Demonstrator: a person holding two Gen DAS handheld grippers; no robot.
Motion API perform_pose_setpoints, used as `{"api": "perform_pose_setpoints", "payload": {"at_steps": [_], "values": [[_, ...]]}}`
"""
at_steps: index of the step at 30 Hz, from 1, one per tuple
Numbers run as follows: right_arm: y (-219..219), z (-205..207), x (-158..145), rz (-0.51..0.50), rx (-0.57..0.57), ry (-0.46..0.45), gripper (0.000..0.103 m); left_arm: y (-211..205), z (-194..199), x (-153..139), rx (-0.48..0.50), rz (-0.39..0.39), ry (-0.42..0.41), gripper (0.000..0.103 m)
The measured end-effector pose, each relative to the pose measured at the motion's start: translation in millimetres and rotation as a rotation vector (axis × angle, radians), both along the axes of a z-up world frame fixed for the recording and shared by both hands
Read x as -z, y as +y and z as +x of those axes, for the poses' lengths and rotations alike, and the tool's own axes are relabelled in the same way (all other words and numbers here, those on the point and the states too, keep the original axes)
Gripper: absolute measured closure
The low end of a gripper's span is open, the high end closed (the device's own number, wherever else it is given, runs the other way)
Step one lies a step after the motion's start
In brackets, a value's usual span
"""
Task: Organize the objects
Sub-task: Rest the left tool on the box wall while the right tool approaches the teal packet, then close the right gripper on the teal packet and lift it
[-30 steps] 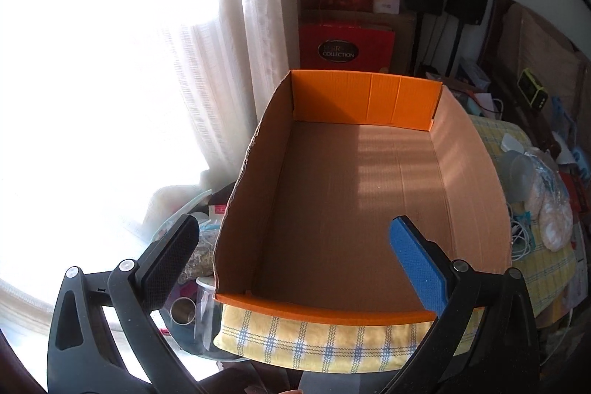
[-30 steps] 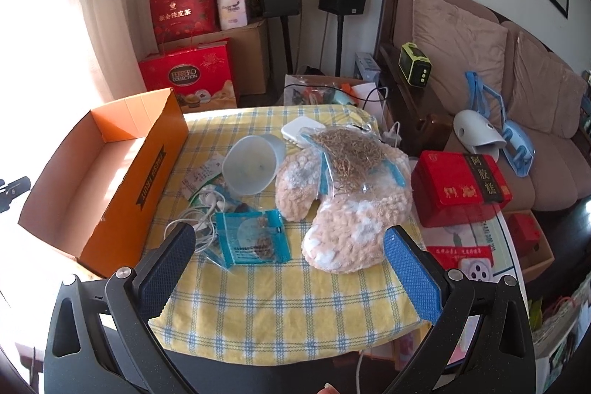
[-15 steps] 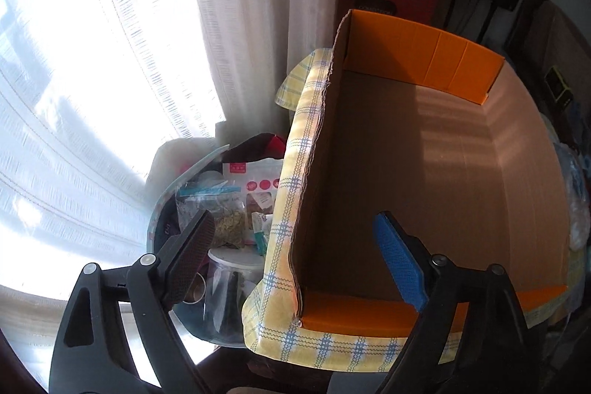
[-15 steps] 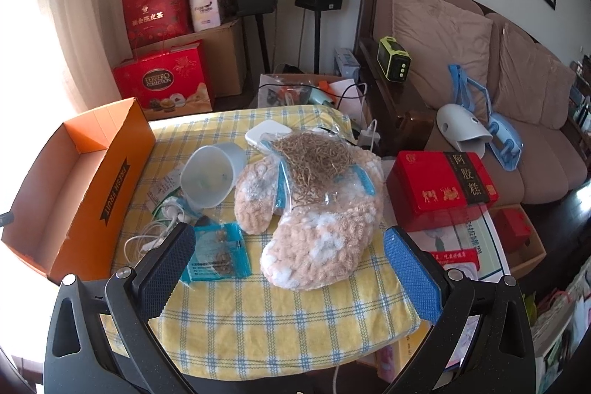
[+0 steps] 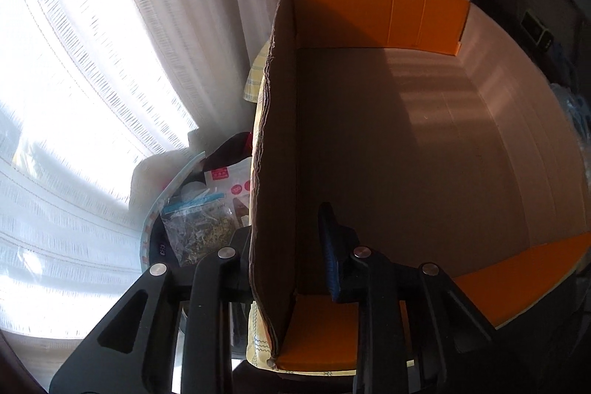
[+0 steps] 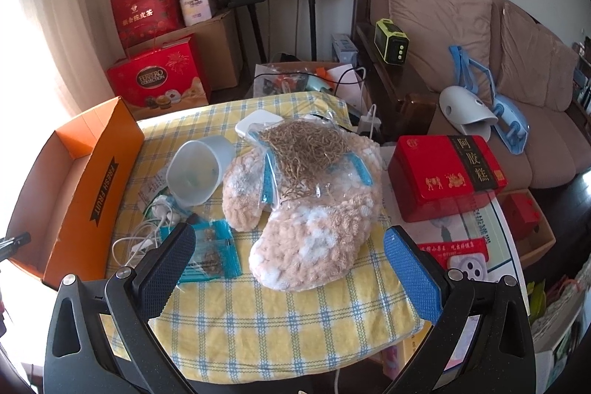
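At the surface's left edge sits the open cardboard box, corrugated brown inside, orange outside. The left gripper straddles its side wall, fingers just closing, wall between them. Beside it lie lumpy clear bags, a cup, earphones. The right gripper's fingers hang spread, empty.

Left gripper: pointing steeply down, jaws just closing, one finger either side of a box wall; contact unclear. Right gripper: jaws wide apart, holding nothing, pointing toward 12 o'clock.
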State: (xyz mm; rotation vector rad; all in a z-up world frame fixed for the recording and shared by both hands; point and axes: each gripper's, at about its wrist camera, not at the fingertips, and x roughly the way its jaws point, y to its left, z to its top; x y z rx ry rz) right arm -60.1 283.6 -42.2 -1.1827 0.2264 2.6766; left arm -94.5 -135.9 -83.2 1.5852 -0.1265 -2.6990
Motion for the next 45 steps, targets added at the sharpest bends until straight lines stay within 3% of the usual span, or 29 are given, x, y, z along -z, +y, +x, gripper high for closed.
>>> {"api": "perform_pose_setpoints", "payload": {"at_steps": [4,12,17,23,30,37,40,45], "values": [[4,-2,0,-0.004,0.007,-0.001,0.0,8,5,-4,0.07,0.01,-0.005,0.079],[8,-4,1,-0.02,-0.001,0.001,0.001,22,9,-11,0.088,0.007,-0.003,0.08],[-7,-9,10,-0.025,-0.064,-0.019,0.001,29,0,-5,0.093,0.021,0.003,0.08],[-41,-19,28,-0.009,-0.179,-0.069,0.012,30,-4,-1,0.078,0.04,-0.009,0.08],[-72,-17,49,0.012,-0.285,-0.11,0.017,30,-2,2,0.077,0.036,-0.004,0.08],[-88,-23,71,0.108,-0.32,-0.135,0.018,26,-1,4,0.069,0.048,-0.006,0.08],[-90,-30,82,0.15,-0.314,-0.158,0.027,27,-1,4,0.068,0.051,-0.006,0.08],[-87,-34,89,0.13,-0.31,-0.161,0.065,28,-3,4,0.07,0.057,-0.009,0.08]]}}
